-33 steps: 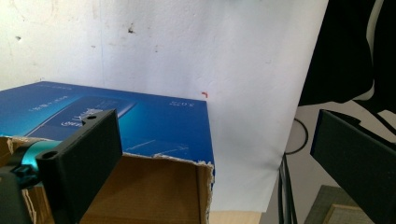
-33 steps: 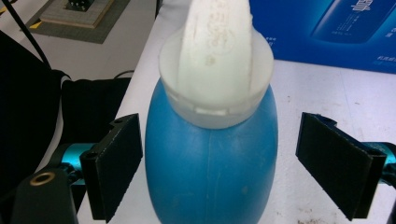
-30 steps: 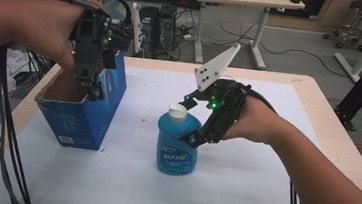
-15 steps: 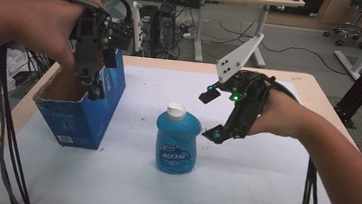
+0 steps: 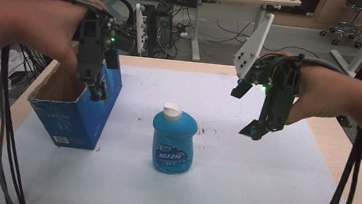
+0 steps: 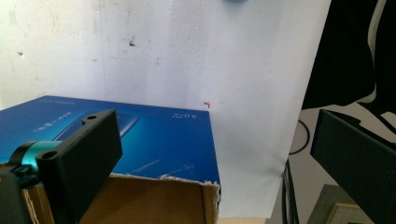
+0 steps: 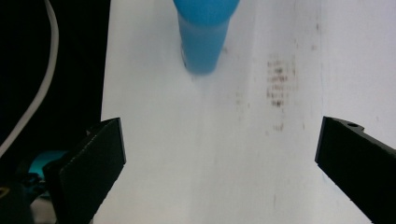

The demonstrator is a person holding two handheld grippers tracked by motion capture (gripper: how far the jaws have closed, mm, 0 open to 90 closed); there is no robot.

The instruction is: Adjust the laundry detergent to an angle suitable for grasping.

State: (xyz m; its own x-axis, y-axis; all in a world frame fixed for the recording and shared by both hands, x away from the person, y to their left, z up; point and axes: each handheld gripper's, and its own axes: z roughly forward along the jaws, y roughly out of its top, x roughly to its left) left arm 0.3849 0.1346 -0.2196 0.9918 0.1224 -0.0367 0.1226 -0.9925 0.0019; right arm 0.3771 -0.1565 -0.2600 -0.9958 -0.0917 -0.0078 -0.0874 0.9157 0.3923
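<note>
Bottle (image 5: 174,140) of blue liquid stands upright on the white sheet (image 5: 241,188) near the middle of the table, white cap (image 5: 171,110) on top, label facing my high view. Nothing touches it.

Right gripper (image 5: 255,133) hangs above the sheet to the bottle's right, well apart from it, tips pointing down and slightly toward the bottle. Its jaws have just been opening and now stand wide, with nothing between them. In the right gripper view I see both black jaws spread to the frame edges, bare sheet between, and the bottle (image 7: 205,32) farther off at the top.

Left gripper (image 5: 97,91) sits at the open top of the blue cardboard box (image 5: 79,122), at its right-hand wall. From the left gripper view, jaws are apart: one jaw lies over the box's blue face (image 6: 159,140), the other stands clear beyond the box's corner. No pad presses on anything I can make out.

Box stands left of the bottle, apart from it.
</note>
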